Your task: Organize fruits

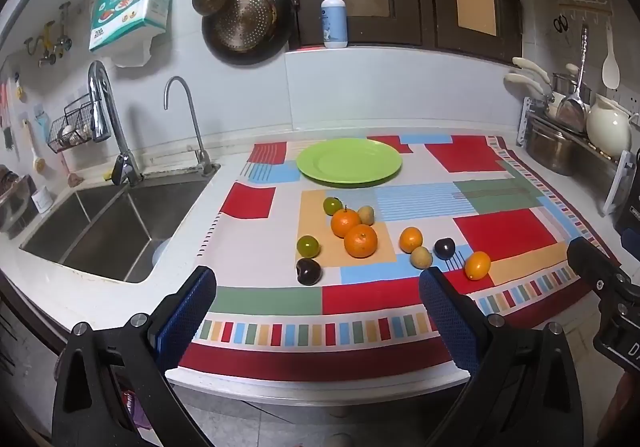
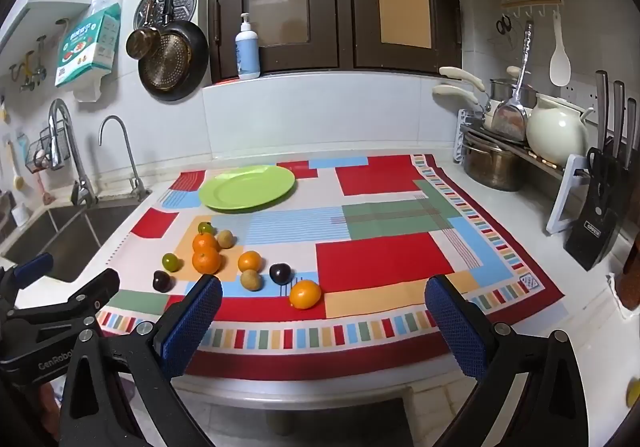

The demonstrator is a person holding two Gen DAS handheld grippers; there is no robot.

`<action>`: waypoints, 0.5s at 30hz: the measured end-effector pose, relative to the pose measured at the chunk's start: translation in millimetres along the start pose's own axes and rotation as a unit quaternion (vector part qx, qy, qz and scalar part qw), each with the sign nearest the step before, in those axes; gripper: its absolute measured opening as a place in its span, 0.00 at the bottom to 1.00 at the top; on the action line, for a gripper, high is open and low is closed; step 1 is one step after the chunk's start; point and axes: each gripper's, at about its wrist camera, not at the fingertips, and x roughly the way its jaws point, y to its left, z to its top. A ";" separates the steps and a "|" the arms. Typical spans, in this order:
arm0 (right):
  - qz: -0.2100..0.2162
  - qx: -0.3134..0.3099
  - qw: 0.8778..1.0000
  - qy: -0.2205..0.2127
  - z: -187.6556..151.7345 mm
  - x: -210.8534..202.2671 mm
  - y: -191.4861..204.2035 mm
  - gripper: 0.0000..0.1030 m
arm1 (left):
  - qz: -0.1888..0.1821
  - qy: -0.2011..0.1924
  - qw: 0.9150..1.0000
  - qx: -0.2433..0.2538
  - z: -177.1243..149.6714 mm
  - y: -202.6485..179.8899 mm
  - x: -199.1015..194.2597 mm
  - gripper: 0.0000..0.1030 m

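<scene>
Both tools are held back at the near edge of the desk (image 1: 240,151): the left hand-held gripper (image 1: 318,307) is spread wide with nothing between its blue pads, and the right hand-held gripper (image 2: 324,313) is likewise parted and empty. A patchwork cloth (image 2: 380,259) of red, blue, green and orange blocks is laid over the desk, and a green plate (image 1: 349,161) is set bare at its far side. The fruits are scattered on the cloth just in front of the plate, none of them on it. Two mandarins (image 1: 352,231) are seen touching in the middle of an orange patch, with a green grape (image 1: 332,205) and a tan longan (image 1: 366,215) pressed close at their far side. A second green grape (image 1: 307,246) and a dark plum (image 1: 308,271) are placed to the left, nearer the sink (image 1: 112,223). To the right, a smaller mandarin (image 1: 411,239) is found just beside another longan (image 1: 421,257), with a second dark plum (image 1: 444,248) next to them and an orange kumquat (image 1: 477,265) nearest the cloth's edge. In the right wrist view the kumquat lies in the gap ahead of the spread fingers (image 2: 200,311), apart from them. A pump bottle (image 2: 247,49) is stood on the ledge behind, and a knife block (image 2: 600,219) is kept at the far right.
</scene>
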 end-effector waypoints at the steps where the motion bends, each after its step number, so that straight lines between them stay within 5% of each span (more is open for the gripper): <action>1: 0.002 0.001 1.000 -0.002 -0.1 -0.1 -0.4 0.99 | -0.001 0.000 1.000 -0.001 0.2 0.0 0.4 1.00; 15: 0.006 0.002 1.000 -0.003 -0.7 1.2 -1.2 0.99 | -0.004 -0.009 1.000 -0.002 -0.6 -4.1 -1.1 1.00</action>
